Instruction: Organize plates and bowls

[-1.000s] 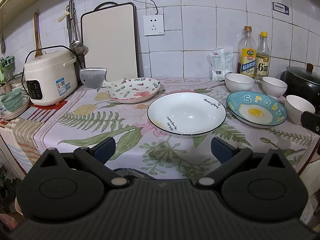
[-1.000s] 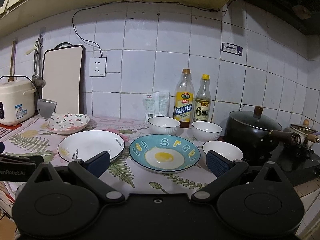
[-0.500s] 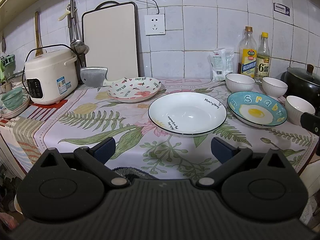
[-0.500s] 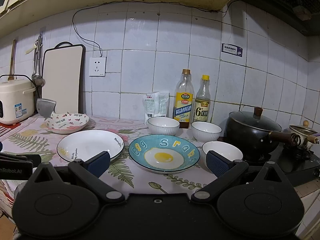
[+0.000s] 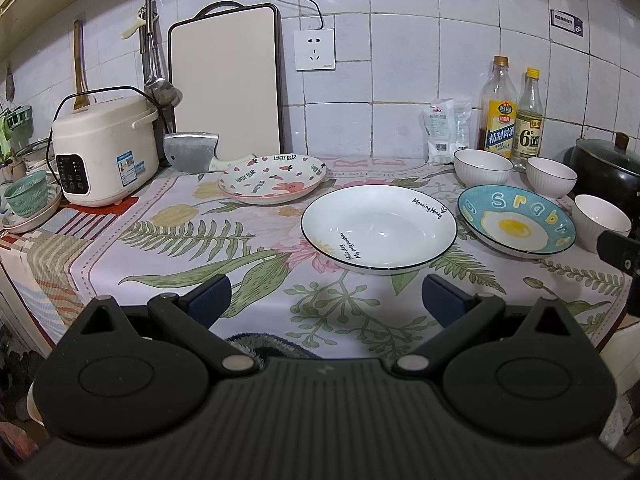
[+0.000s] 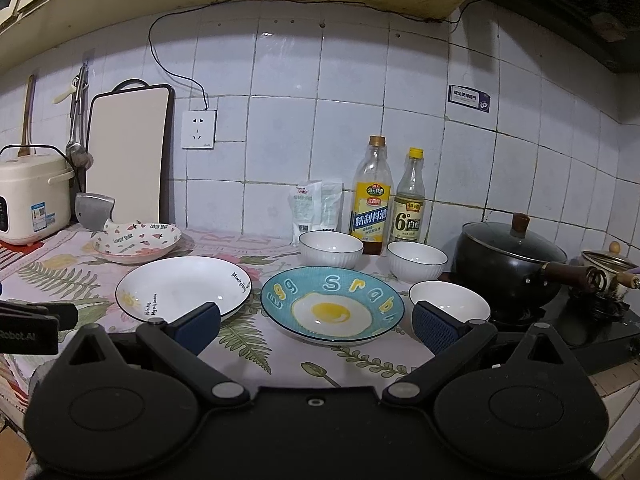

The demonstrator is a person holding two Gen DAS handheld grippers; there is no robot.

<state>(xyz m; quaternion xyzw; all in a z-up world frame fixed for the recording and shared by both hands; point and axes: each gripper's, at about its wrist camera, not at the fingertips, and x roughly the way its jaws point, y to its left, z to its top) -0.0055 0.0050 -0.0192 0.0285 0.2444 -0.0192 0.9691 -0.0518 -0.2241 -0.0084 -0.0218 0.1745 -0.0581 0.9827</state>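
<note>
Little has changed since earlier: both grippers, left gripper [image 5: 326, 295] and right gripper [image 6: 316, 320], are held agape, empty, with the white plate [image 5: 379, 229] and egg plate [image 6: 332, 303] just ahead.

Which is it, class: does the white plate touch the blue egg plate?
Apart: the left wrist view shows tablecloth between the white plate and the blue egg plate.
</note>
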